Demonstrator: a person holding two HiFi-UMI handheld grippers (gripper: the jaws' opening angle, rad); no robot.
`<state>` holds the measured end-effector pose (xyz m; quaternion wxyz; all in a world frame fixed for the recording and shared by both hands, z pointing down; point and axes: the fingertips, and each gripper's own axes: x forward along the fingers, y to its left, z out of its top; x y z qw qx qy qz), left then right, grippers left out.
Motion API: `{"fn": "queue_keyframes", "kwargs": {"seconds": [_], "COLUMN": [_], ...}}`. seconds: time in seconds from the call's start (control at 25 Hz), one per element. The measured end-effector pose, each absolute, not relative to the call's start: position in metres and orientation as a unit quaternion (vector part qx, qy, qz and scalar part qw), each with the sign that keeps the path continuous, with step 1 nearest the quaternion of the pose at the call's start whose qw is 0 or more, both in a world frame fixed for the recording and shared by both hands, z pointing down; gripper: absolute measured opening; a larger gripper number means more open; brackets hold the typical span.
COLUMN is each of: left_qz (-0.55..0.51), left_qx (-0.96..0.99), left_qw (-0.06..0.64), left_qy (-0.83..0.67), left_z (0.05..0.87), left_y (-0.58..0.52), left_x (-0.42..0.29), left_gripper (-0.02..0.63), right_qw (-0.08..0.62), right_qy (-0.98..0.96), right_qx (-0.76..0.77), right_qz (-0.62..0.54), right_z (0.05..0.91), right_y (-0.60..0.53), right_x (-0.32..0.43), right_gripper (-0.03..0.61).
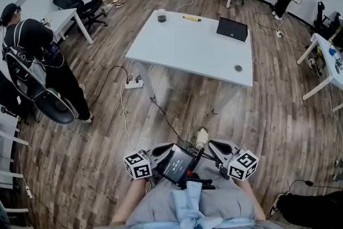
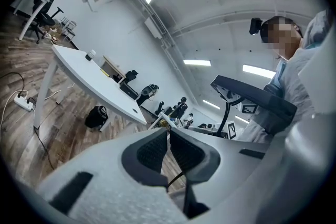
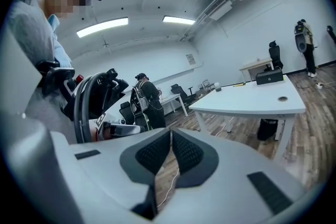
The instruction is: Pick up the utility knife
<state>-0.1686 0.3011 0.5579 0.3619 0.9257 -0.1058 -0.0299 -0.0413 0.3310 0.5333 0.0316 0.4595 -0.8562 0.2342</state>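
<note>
Left tongs pinched together, empty. The utility knife sits at the far edge of the counter, well away. Right tongs closed on nothing too, so I'd walk closer and open them first.

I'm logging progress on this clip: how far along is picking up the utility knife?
Done: nothing visible so far. The yellow utility knife lies untouched near the far edge of the white table.
In hand: nothing. The left gripper and right gripper are held close to the person's body, well short of the table, jaws together and empty.
Left: approach the table, open the jaws, grasp the knife and lift it.
</note>
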Motion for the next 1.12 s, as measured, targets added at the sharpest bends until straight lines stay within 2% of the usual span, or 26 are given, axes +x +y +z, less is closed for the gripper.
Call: {"fn": "queue_keyframes", "kwargs": {"seconds": [0.56,1.12], "left_qz": [-0.027,-0.033], "left_qx": [0.921,0.927], "left_qw": [0.358,0.33], "left_qy": [-0.15,-0.174], "left_z": [0.563,0.538], "left_y": [0.211,0.088], "left_x": [-0.154,-0.065], "left_gripper": [0.02,0.02], "right_qw": [0.031,0.036], "right_qy": [-0.876,-0.897], "right_qx": [0.42,0.386], "right_qz": [0.236,0.215], "right_z": [0.537,0.519], "right_y": [0.226,0.114], "right_x": [-0.024,0.064], "right_gripper": [0.031,0.031]}}
